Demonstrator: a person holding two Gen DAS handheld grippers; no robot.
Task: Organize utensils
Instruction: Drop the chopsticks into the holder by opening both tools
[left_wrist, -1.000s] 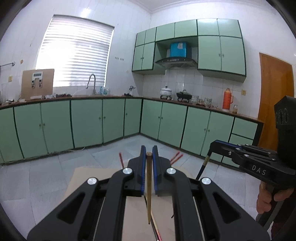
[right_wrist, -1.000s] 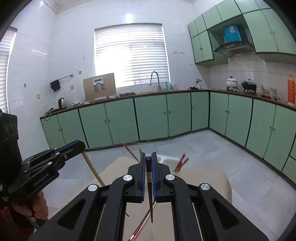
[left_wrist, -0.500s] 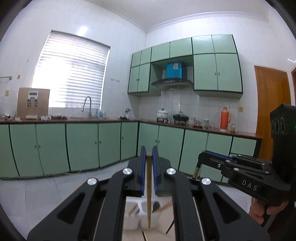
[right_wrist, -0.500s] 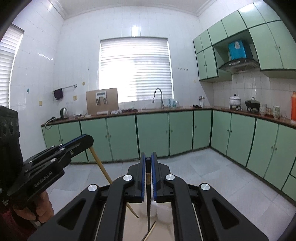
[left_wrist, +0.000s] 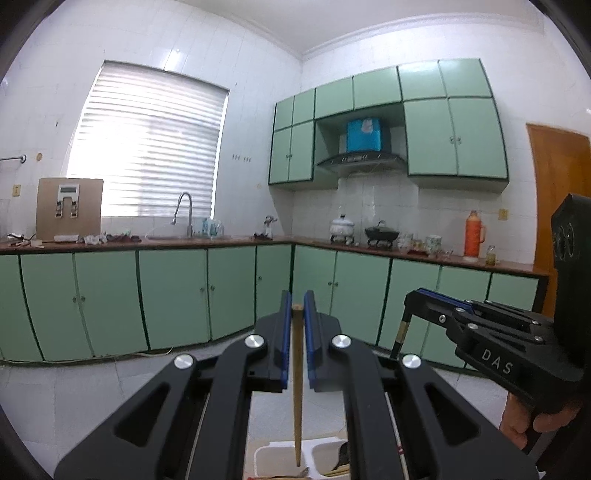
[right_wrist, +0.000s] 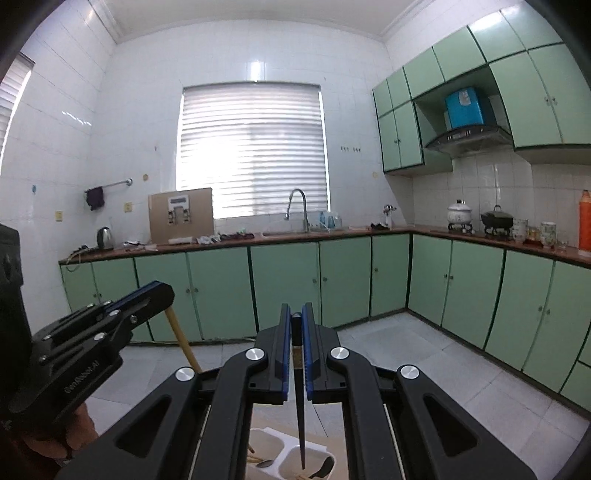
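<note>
My left gripper is shut on a light wooden chopstick that hangs point down over a white divided utensil holder. My right gripper is shut on a dark chopstick that hangs point down over the holder's right compartment. The holder contains spoons and chopsticks. In the left wrist view the right gripper is at the right with the dark chopstick below it. In the right wrist view the left gripper is at the left with the wooden chopstick.
The holder stands on a tan table top. Behind are green base cabinets, a counter with a sink tap, pots and an orange flask. A brown door is at the right.
Both grippers have tilted up and moved over the utensil holder with their chopsticks held upright. The loose chopsticks on the table have dropped out of view.
</note>
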